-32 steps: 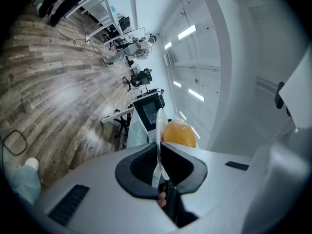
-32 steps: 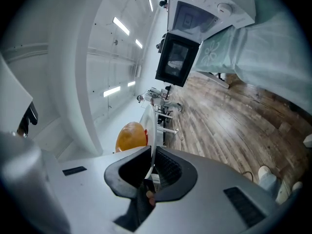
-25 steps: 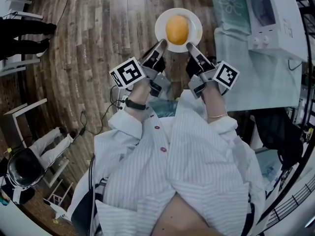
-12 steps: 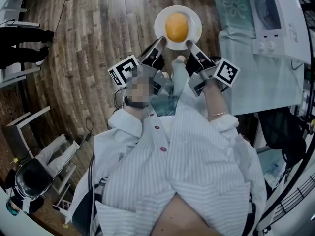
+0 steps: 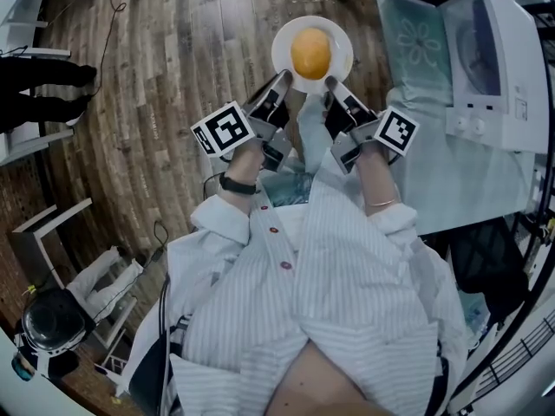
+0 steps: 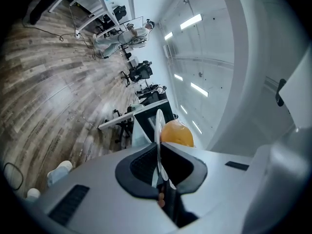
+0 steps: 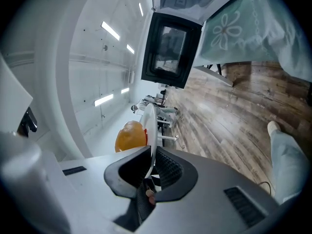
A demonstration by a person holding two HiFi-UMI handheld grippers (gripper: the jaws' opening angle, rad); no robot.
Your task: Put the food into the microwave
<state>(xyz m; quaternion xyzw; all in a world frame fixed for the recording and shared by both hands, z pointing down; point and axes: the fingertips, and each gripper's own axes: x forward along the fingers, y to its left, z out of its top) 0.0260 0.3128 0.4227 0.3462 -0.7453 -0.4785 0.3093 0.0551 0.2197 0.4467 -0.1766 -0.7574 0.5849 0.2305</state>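
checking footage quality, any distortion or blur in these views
Head view: fisheye bend at the edges, plate and orange food sharp. Left gripper view: fisheye, dark corners, bright light strips. Right gripper view: same curvature, dark corners.

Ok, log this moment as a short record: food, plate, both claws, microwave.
food: round, orange, lying on the plate
plate: white, held up over the floor
left claw: shut on the plate's rim
right claw: shut on the rim at the other side
microwave: white, at the right on a green cloth; door looks open
task: food not yet inside
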